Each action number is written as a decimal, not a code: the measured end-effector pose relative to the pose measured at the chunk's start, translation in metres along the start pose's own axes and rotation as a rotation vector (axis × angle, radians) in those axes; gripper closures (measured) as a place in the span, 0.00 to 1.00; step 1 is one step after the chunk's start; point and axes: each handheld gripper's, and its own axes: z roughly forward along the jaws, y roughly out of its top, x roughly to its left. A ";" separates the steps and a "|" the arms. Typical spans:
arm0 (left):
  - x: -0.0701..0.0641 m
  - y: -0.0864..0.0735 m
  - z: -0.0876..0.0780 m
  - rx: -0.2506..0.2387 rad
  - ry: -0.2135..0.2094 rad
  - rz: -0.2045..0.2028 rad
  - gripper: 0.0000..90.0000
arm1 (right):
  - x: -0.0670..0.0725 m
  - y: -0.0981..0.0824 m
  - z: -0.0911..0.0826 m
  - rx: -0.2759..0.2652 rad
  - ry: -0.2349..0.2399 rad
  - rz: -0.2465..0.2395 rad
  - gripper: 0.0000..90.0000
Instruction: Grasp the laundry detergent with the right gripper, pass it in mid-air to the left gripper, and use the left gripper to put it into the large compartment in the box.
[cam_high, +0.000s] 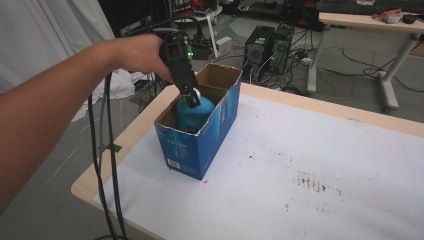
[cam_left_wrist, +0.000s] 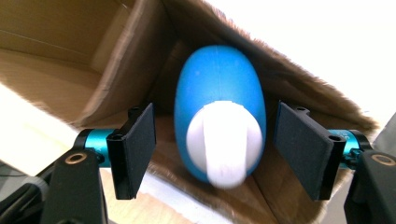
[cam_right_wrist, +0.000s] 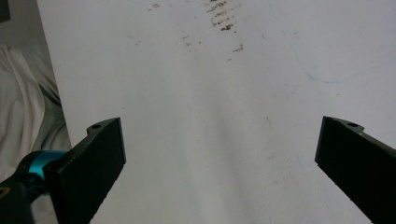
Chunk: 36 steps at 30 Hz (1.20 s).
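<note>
A blue bottle (cam_high: 194, 114) with a white cap (cam_left_wrist: 224, 140) stands inside an open blue cardboard box (cam_high: 220, 120) at the table's left. My left gripper (cam_high: 190, 95) reaches down into the box at the bottle's top. In the left gripper view its jaws stand open on either side of the bottle (cam_left_wrist: 219, 93), with a gap between each pad and the bottle. My right gripper (cam_right_wrist: 219, 168) is open above the bare white table cover (cam_right_wrist: 210, 93), nothing between its jaws.
The white cover (cam_high: 300, 170) has brown stains (cam_high: 310, 181) right of the middle. The table's wooden edge (cam_high: 100, 175) runs along the left. Computer towers (cam_high: 267, 45), cables and another desk (cam_high: 370, 22) stand on the floor behind. White cloth (cam_right_wrist: 23, 93) hangs beside the table.
</note>
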 end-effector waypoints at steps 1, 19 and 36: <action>0.000 0.001 -0.006 -0.008 0.006 -0.001 0.33 | 0.000 0.000 0.000 -0.002 0.001 -0.003 0.01; -0.045 0.053 -0.060 -0.167 0.016 0.110 0.24 | 0.006 -0.001 -0.012 -0.033 -0.022 0.001 0.01; -0.093 0.137 -0.003 -0.106 -0.001 0.287 0.02 | 0.011 0.003 -0.017 -0.070 -0.039 0.006 0.01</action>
